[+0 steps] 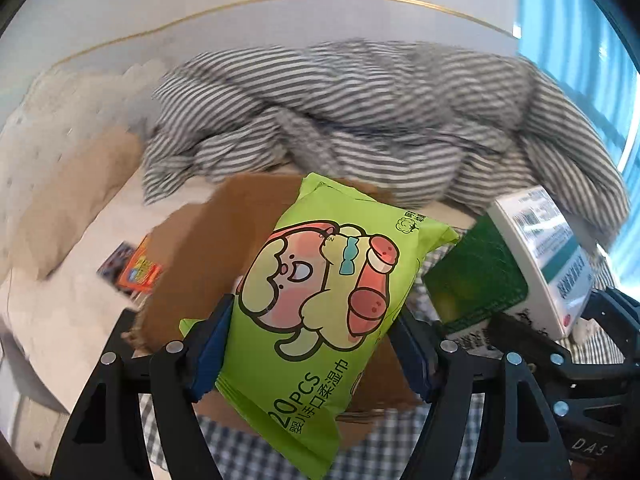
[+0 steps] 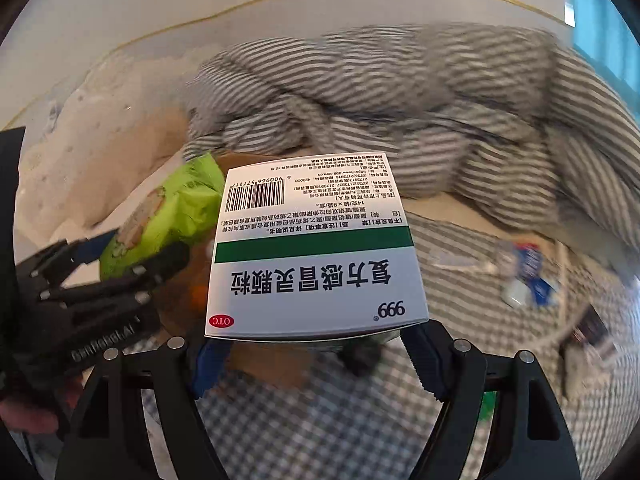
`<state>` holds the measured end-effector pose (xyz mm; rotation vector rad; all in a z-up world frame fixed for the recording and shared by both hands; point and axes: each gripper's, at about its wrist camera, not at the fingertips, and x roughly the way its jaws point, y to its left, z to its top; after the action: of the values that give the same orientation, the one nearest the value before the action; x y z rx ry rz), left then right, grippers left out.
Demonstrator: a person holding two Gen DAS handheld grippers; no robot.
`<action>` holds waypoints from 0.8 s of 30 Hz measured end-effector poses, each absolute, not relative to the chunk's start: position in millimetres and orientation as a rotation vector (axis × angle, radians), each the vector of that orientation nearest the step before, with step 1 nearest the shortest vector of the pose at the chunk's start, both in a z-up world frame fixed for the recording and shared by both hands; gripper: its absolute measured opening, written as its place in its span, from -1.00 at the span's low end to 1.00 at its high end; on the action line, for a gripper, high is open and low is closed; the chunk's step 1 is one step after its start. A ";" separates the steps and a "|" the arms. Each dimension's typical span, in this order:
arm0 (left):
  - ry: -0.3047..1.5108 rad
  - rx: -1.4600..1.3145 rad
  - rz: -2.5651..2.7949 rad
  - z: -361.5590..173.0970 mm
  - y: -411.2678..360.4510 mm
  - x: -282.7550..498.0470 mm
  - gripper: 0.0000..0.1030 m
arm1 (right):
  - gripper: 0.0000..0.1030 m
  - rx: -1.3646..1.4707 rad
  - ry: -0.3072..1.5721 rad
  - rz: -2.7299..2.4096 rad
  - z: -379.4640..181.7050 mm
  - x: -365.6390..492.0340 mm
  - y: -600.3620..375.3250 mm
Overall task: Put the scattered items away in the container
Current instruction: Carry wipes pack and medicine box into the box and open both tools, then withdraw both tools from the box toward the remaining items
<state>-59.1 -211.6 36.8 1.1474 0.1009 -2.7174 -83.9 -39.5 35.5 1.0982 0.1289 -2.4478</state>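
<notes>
Left gripper (image 1: 312, 344): jaws spread wide and clamped on the green wipes pack (image 1: 320, 300), blue pads pressing its two long sides; the pack sticks up and forward between the fingers, tilted, cartoon print facing the camera.
Right gripper (image 2: 316, 356): jaws spread wide and gripping the white medicine box (image 2: 316, 248) by its near end; the box points away from the camera, its barcode at the far end and a green band across the middle.
Grippers together: side by side and close; in the left wrist view the box and the right gripper's black frame show at the right, and in the right wrist view the wipes pack and the left gripper show at the left.
Cardboard box (image 1: 224, 240): brown, open, lying on the bed just below and behind the two held items; whether either item is already over its opening I cannot tell.
Striped quilt (image 1: 360, 120): grey and white, bunched up along the far side of the bed behind the cardboard.
Checked sheet (image 2: 320, 420): covers the near part of the bed under both grippers.
Orange packet (image 1: 140, 272): lies on the bed left of the cardboard, blurred.
Blue and white item (image 2: 528, 276): lies on the checked sheet toward the right edge, too blurred to name.
</notes>
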 end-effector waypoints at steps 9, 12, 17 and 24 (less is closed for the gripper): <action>0.186 1.229 -2.524 -11.7 -277.4 -66.8 0.48 | 0.55 1.078 0.374 -2.430 -0.2 -106.5 -135.9; 0.114 1.198 -2.528 -9.1 -270.9 -61.4 0.54 | 0.69 1.044 0.432 -2.494 -3.9 -102.5 -133.4; 0.122 1.124 -2.627 16.5 -248.0 -57.8 0.89 | 0.70 1.100 0.261 -2.514 8.4 -107.4 -87.9; 0.035 1.078 -2.775 47.9 -164.5 -55.6 0.91 | 0.71 1.062 0.103 -2.647 53.2 -84.6 18.4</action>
<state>-55.6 -164.5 47.9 1.0782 0.0348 -2.7746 -84.6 18.4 53.2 1.0616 0.1033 -2.6473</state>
